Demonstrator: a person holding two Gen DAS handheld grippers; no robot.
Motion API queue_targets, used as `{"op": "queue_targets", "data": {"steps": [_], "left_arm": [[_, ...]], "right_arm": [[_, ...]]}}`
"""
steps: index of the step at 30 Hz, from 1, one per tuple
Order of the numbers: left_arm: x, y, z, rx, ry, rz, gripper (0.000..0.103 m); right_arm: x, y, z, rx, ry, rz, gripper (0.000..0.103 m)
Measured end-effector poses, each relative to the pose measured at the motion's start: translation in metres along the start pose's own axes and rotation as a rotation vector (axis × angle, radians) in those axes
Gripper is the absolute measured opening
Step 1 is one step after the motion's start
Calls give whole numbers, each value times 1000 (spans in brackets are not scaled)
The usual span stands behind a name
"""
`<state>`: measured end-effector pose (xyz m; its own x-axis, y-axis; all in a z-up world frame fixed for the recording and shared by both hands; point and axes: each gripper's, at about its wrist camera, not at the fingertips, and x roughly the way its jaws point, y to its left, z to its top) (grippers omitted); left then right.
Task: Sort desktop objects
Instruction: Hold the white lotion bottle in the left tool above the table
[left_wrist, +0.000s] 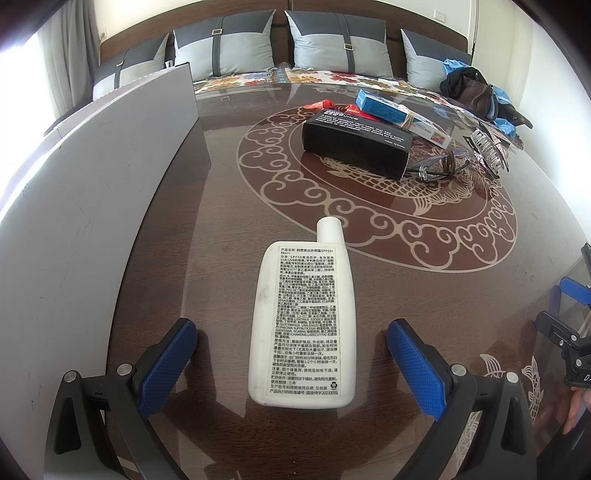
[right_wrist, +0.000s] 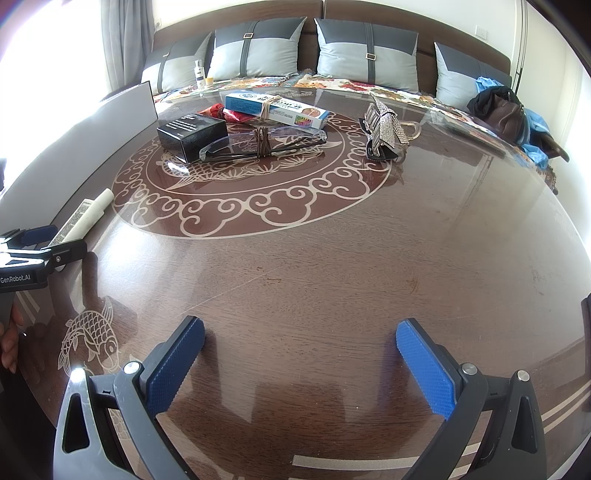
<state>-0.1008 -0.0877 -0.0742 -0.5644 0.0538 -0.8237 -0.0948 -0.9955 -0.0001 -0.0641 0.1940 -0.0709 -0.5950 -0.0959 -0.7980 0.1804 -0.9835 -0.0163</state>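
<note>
My left gripper (left_wrist: 291, 363) is spread wide, holding nothing, its two blue pads (left_wrist: 168, 363) flanking the lower half of a white sunscreen bottle (left_wrist: 301, 325) without touching it. The bottle lies flat on the dark wooden table (left_wrist: 424, 295), printed label up, and it is the landmark for everything else here. Its long axis runs straight ahead along my fingers, base nearest me and white cap (left_wrist: 330, 228) pointing away, so the pads face its two long sides and closing them should pinch it across its width. This gripper is by far the nearer one; I judge it well placed for the grasp. My right gripper (right_wrist: 300, 363) is also released and empty, hovering over bare table well to the right of the bottle, which shows only at the left edge of its view. To the bottle's left stands a grey board (left_wrist: 92, 206). Beyond the cap, near the table's middle, are a black box (left_wrist: 356, 146), a blue and white box (left_wrist: 400, 112) leaning across it, folded glasses (left_wrist: 439, 166) and what looks like a sparkly hair clip (left_wrist: 489, 151), though it is small and blurred.
</note>
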Motion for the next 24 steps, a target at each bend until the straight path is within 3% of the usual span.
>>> {"op": "queue_targets", "data": {"steps": [9, 13, 15, 24], "left_arm": [[-1, 2, 1, 8, 1, -5, 102], [-8, -2, 3, 39, -41, -22, 65], [-9, -6, 4, 58, -50, -32, 56], [-9, -8, 5, 59, -60, -41, 52]], "right_arm": [[0, 0, 0, 0, 0, 0, 103], [0, 0, 0, 0, 0, 0, 103], [0, 0, 0, 1, 0, 0, 103], [0, 0, 0, 0, 0, 0, 103]]}}
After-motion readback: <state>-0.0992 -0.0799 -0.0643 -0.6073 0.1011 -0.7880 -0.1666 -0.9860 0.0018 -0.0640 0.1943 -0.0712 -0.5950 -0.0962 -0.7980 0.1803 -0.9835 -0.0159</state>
